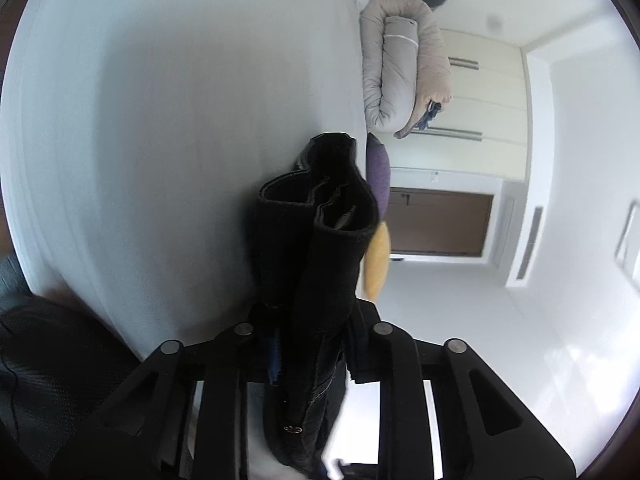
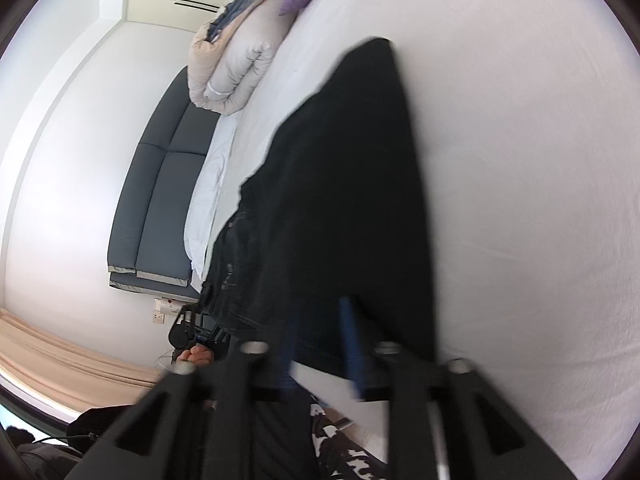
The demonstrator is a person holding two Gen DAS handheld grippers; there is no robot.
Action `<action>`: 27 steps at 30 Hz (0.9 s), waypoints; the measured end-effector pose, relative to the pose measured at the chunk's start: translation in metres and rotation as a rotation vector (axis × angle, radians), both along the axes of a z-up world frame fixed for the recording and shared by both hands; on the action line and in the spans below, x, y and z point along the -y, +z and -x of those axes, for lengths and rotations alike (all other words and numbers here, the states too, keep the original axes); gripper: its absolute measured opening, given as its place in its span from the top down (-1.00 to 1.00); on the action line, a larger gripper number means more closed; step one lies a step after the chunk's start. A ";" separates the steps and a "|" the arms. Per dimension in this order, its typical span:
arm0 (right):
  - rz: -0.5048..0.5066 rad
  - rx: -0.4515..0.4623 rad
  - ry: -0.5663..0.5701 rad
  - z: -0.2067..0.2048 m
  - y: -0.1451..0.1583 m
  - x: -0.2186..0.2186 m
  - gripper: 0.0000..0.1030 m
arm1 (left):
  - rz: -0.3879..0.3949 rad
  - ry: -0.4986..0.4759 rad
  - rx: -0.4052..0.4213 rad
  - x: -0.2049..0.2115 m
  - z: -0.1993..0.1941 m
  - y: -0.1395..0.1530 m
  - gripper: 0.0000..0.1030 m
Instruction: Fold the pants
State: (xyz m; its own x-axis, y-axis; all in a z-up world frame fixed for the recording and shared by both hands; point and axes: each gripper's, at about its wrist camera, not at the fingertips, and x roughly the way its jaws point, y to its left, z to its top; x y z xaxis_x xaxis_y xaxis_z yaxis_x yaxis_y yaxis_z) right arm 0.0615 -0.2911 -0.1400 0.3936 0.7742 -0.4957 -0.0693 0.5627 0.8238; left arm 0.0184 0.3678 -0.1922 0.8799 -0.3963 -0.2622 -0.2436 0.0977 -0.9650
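we've got the left gripper clamped on the black pants at the bed edge. right gripper jaws apart, cloth btwn them, loose. pants may slide off the edge.

Both shots are bright, soft daylight all over, no hard shadows. On the left wrist view the white bed sheet goes grey toward the middle, a gentle falloff, and there's a shiny glare patch on the glossy white surface at lower right. The black folded pants are basically a dark blob with little detail, though the edges are crisp there. Right wrist view is smeary: the pants' outline and the blue finger pads are motion-blurred. Heavy fisheye bending plus dark vignette corners in both, with a purple fringe at the rim.
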 end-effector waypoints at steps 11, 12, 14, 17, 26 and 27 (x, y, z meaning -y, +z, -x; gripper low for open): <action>0.079 0.067 0.144 -0.071 0.044 -0.078 0.54 | -0.599 -0.149 0.073 0.059 -0.026 0.132 0.75; 0.085 0.063 0.175 -0.082 0.042 -0.091 0.58 | -0.677 -0.166 0.082 0.071 -0.028 0.144 0.75; 0.098 0.032 0.213 -0.104 0.036 -0.119 0.60 | -0.775 -0.197 0.102 0.092 -0.030 0.160 0.75; 0.104 0.015 0.288 -0.128 0.029 -0.161 0.60 | -0.911 -0.252 0.132 0.128 -0.032 0.178 0.75; 0.190 -0.056 0.265 -0.147 -0.023 -0.183 1.00 | -1.092 -0.345 0.173 0.198 -0.045 0.198 0.75; 0.186 -0.045 0.266 -0.145 -0.022 -0.182 1.00 | -1.109 -0.360 0.182 0.208 -0.047 0.201 0.75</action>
State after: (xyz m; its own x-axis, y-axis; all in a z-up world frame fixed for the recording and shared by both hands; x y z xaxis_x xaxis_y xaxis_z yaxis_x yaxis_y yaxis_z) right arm 0.2065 -0.1092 -0.1618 0.1640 0.7417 -0.6504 -0.2002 0.6706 0.7143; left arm 0.0653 0.1601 0.0092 0.8240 -0.2632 -0.5016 0.1013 0.9397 -0.3268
